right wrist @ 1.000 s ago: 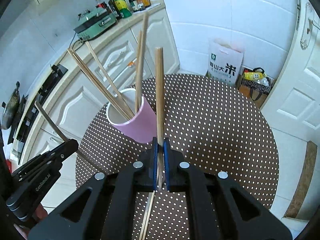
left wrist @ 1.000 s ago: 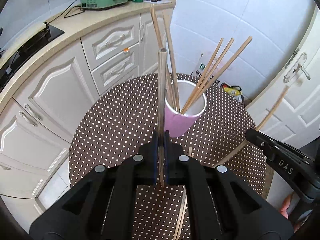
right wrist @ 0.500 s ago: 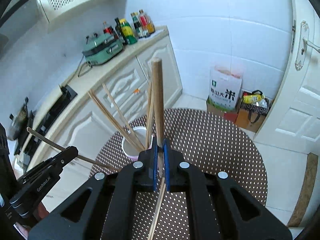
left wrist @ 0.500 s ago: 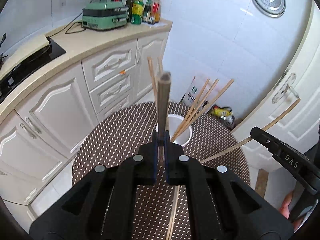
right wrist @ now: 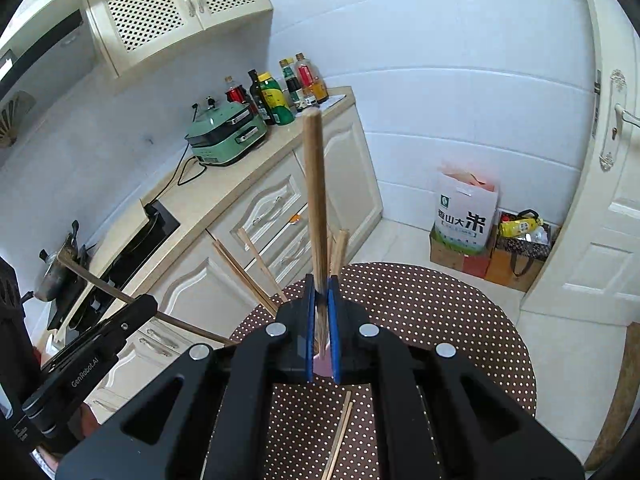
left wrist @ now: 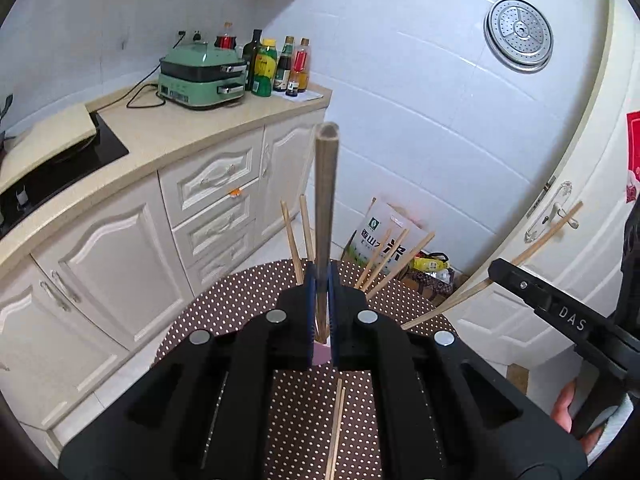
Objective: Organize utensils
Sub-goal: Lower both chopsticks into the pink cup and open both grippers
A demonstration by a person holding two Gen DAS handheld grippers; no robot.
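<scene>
My left gripper [left wrist: 319, 276] is shut on a wooden chopstick [left wrist: 325, 200] that points forward and up. My right gripper [right wrist: 320, 288] is shut on another wooden chopstick [right wrist: 314, 192]. Both are high above a round table with a brown dotted cloth [left wrist: 248, 296] [right wrist: 440, 304]. A pink cup [left wrist: 322, 354] [right wrist: 323, 364] is mostly hidden behind the fingers; several chopsticks [left wrist: 384, 264] [right wrist: 248, 268] stick out of it. Loose chopsticks [left wrist: 335, 420] [right wrist: 340, 428] lie on the cloth below. The right gripper shows in the left wrist view [left wrist: 500, 270], the left gripper in the right wrist view [right wrist: 148, 304].
A kitchen counter [left wrist: 168, 136] with a green appliance [left wrist: 200, 76] and bottles [left wrist: 280, 66] runs along the left, cabinets [left wrist: 216, 184] beneath. A rice bag [right wrist: 466, 216] and boxes stand on the floor by the wall. A white door [left wrist: 560, 240] is to the right.
Both grippers have risen and tilted up with their chopsticks. The cup and table have dropped lower in both views and look farther away.
</scene>
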